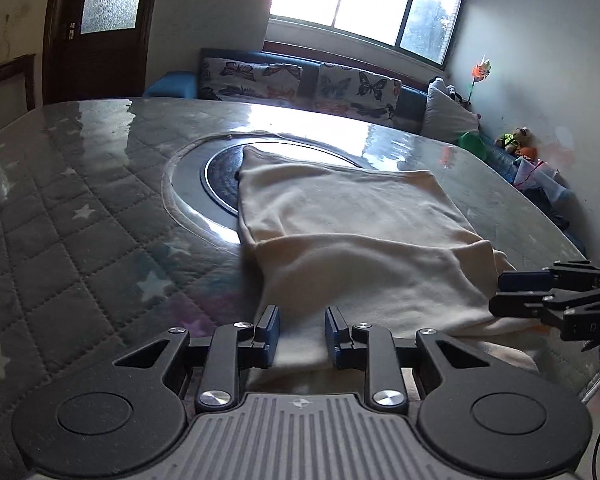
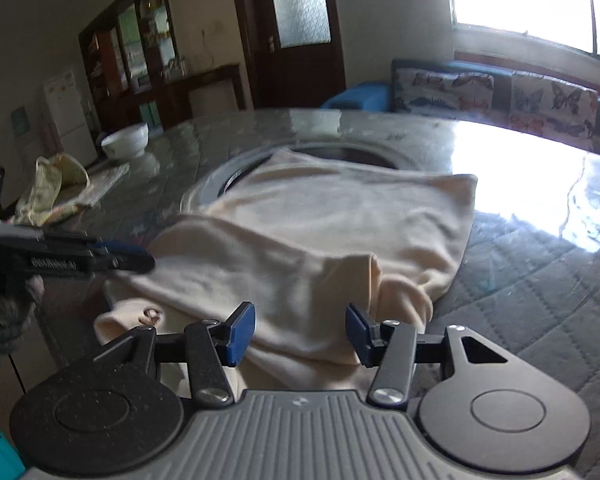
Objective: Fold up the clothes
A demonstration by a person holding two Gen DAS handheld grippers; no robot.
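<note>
A cream garment (image 1: 352, 236) lies partly folded on the glass-topped table, its far edge over the round stove inset; it also shows in the right wrist view (image 2: 320, 232). My left gripper (image 1: 302, 336) is open, its jaws astride the near hem of the cloth without pinching it. My right gripper (image 2: 300, 332) is open above the near right corner of the garment. In the left wrist view the right gripper (image 1: 512, 292) reaches in from the right beside the cloth's edge. In the right wrist view the left gripper (image 2: 140, 258) reaches in from the left.
The table (image 1: 80, 208) has a quilted star cover under glass and a round stove inset (image 1: 216, 176). A white bowl (image 2: 126, 140) and a crumpled yellow cloth (image 2: 52, 188) sit at the far left. A sofa with butterfly cushions (image 1: 300, 80) stands behind.
</note>
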